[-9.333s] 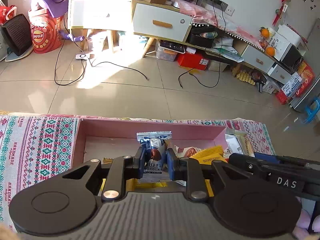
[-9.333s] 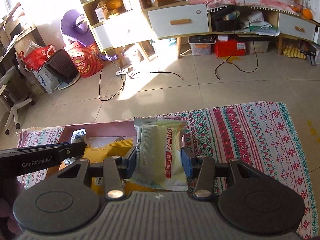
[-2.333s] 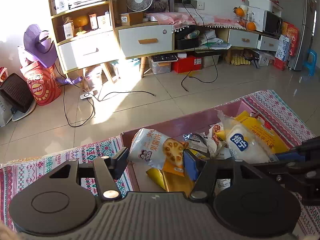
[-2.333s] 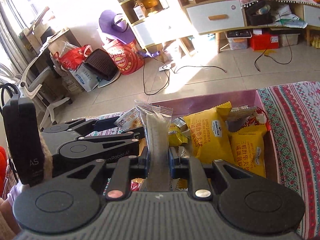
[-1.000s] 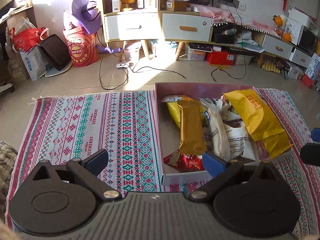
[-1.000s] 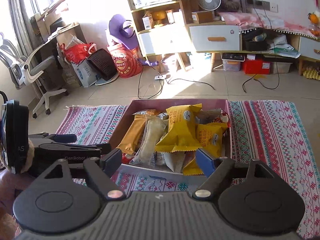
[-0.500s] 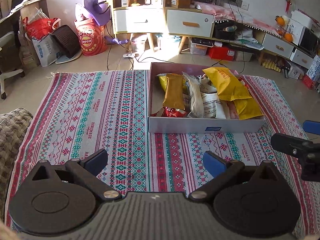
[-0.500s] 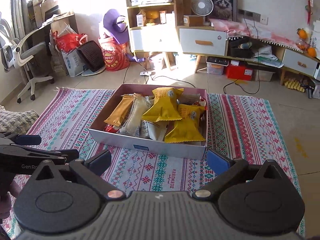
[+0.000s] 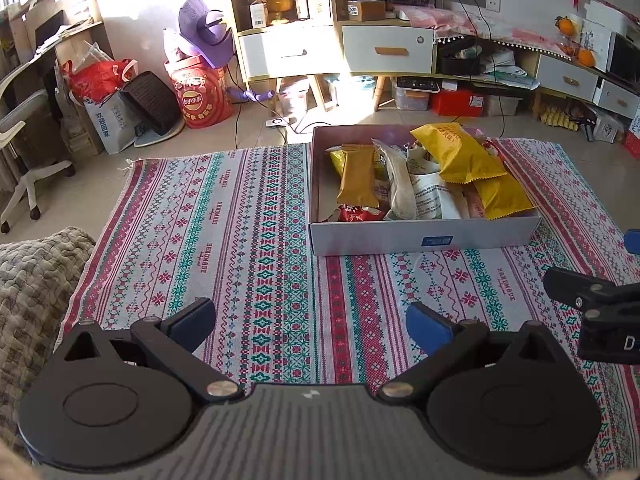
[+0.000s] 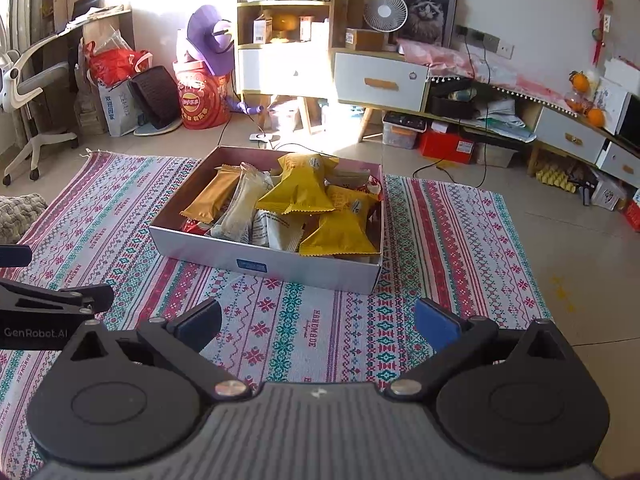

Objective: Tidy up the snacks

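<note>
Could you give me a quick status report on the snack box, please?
Both hand-held grippers, left and right, open, empty. Snack box full on rug. Nothing in the way.

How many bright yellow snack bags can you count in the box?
2. One yellow bag lies on top of the pile, the other lower, at the box's front right corner. More may be buried beneath.
</note>
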Motion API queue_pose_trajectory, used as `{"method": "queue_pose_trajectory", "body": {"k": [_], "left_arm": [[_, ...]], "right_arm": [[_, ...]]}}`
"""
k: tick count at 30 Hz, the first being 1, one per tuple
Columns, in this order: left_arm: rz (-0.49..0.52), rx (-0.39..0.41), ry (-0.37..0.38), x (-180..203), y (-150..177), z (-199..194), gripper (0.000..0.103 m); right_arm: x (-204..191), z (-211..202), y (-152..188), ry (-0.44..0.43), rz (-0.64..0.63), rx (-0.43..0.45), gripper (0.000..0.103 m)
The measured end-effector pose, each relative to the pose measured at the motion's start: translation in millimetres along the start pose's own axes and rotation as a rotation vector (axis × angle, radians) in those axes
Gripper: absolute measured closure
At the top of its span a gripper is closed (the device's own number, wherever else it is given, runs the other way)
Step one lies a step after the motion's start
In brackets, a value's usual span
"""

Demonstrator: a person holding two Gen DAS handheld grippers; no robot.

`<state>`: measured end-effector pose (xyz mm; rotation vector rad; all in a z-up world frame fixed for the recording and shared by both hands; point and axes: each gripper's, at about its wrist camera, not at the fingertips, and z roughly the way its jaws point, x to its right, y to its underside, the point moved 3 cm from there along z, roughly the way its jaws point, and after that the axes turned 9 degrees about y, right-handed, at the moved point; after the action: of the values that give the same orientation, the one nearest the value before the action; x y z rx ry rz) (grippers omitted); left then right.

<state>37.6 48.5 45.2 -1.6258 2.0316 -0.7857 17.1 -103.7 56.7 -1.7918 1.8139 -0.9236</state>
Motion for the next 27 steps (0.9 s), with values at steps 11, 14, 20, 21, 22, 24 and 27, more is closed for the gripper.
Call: {"method": "queue_pose_trajectory", "body": {"k": [11,14,20,21,22,24,27], "left_arm": [[-0.016,-0.018,0.021,3.1,6.5,-0.5,0.0],[-0.016,-0.019,0.024,3.6,6.7,-0.5,0.0],[-0.012,-0.019,0.032,5.7,7.1,-1.7,0.0],[-0.012,-0.02,0.032,5.9,7.4,-1.9,0.0],[-0.012,-0.021,0.032,5.7,6.9,-1.6,0.0],[-0.012,-0.023,0.034,6.2,6.7,-1.6,0.0],[-0.013,-0.026,0.036,5.7,6.5,-1.2,0.0]], "right_arm": [[-4.5,-1.1,6.5,-0.001,-0.018,-0.011,0.0],[-3.7,-0.2,6.0,0.001,-0.017,-0.012,0.0],[-2.2,0.3,5.2,0.004,-0.007,-0.017,0.0],[-2.4,0.1,5.0,0.004,-0.008,-0.017,0.0],[-2.6,-0.4,5.1,0.004,-0.008,-0.017,0.0],[-2.4,-0.2,4.9,0.003,-0.009,-0.015,0.0],[-2.5,-0.4,5.0,0.004,-0.009,-0.016,0.0]]}}
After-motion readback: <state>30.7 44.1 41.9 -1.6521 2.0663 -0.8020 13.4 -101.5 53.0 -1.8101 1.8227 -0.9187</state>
